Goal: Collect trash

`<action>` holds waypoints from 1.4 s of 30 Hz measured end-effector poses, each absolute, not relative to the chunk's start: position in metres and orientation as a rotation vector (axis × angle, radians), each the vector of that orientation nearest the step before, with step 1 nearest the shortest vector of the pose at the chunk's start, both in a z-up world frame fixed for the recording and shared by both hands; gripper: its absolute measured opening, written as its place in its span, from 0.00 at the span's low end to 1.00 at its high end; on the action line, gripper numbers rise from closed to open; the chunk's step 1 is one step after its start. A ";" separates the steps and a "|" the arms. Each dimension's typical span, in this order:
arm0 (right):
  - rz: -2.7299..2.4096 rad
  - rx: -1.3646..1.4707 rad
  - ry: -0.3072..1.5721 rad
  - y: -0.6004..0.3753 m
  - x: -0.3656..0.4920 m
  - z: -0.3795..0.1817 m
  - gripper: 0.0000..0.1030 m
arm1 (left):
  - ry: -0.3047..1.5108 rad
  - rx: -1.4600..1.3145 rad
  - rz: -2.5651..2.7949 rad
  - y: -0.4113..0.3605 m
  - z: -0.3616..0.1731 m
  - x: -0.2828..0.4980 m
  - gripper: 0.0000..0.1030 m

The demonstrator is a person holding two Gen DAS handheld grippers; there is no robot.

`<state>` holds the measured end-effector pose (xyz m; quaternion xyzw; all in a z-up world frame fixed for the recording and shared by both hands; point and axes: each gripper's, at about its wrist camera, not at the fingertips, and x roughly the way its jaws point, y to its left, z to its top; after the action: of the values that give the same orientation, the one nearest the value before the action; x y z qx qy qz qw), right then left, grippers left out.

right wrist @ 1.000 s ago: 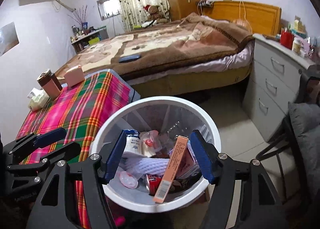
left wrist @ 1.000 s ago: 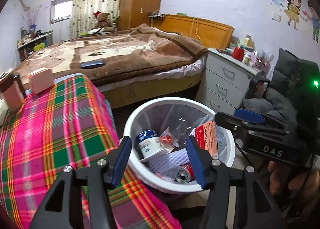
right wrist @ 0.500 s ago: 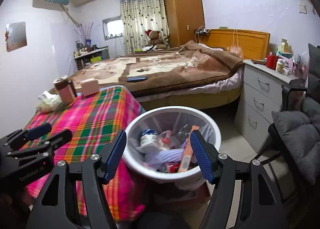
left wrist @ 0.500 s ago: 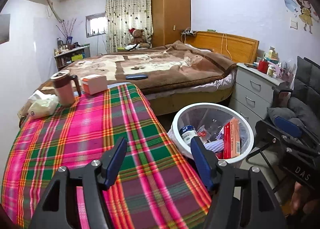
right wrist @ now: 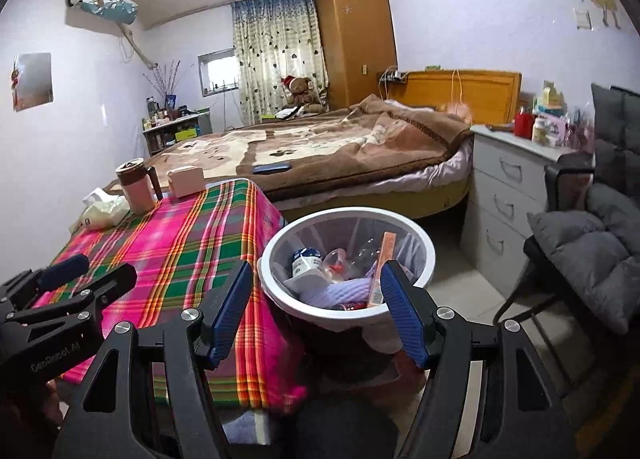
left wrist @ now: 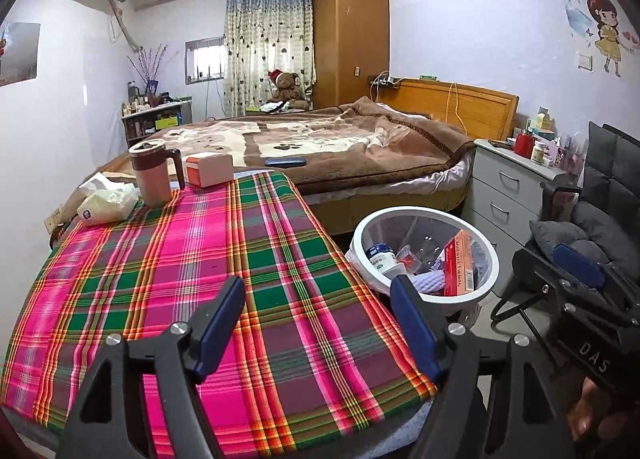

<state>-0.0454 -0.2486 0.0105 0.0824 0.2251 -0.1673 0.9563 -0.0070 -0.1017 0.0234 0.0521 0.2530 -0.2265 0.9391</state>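
Observation:
A white trash bin [left wrist: 491, 259] [right wrist: 347, 212] stands on the floor beside the table and holds a long orange box [left wrist: 460, 265] [right wrist: 382, 271], a white jar with a blue lid [left wrist: 380, 255] [right wrist: 306, 261] and other wrappers. My left gripper [left wrist: 316, 291] hovers over the plaid tablecloth [left wrist: 180, 259], left of the bin; its jaws are opening and nothing is between them. My right gripper [right wrist: 317, 275] is open and empty, a little back from the bin's near rim. Each gripper also shows at the edge of the other's view.
At the table's far end stand a brown mug [left wrist: 154, 173], a pink box [left wrist: 208, 169] and a tissue pack [left wrist: 106, 203]. Behind lies a bed [left wrist: 320, 147]. A grey nightstand [right wrist: 504, 195] and a cushioned chair [right wrist: 580, 251] flank the bin on the right.
Both grippers drew back from over the bin, which now looks smaller and farther. The left one swung left over the tablecloth and its jaws widened. The right jaws kept their width.

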 end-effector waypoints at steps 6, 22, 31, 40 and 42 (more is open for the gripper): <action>-0.346 0.160 0.446 -0.245 -0.049 0.011 0.66 | 0.508 0.107 -0.451 -0.101 0.024 -0.012 0.74; -0.359 0.155 0.437 -0.236 -0.055 0.012 0.66 | 0.513 0.113 -0.434 -0.098 0.024 -0.016 0.74; -0.363 0.153 0.432 -0.234 -0.057 0.015 0.66 | 0.512 0.112 -0.423 -0.095 0.025 -0.016 0.74; -0.359 0.152 0.434 -0.232 -0.057 0.015 0.66 | 0.514 0.108 -0.417 -0.094 0.025 -0.015 0.74; -0.358 0.155 0.435 -0.233 -0.057 0.015 0.66 | 0.515 0.108 -0.413 -0.093 0.025 -0.015 0.74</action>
<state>-0.0572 -0.2331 0.0152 0.0763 0.2142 -0.1763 0.9577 -0.0153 -0.0933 0.0251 0.0530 0.2526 -0.2029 0.9446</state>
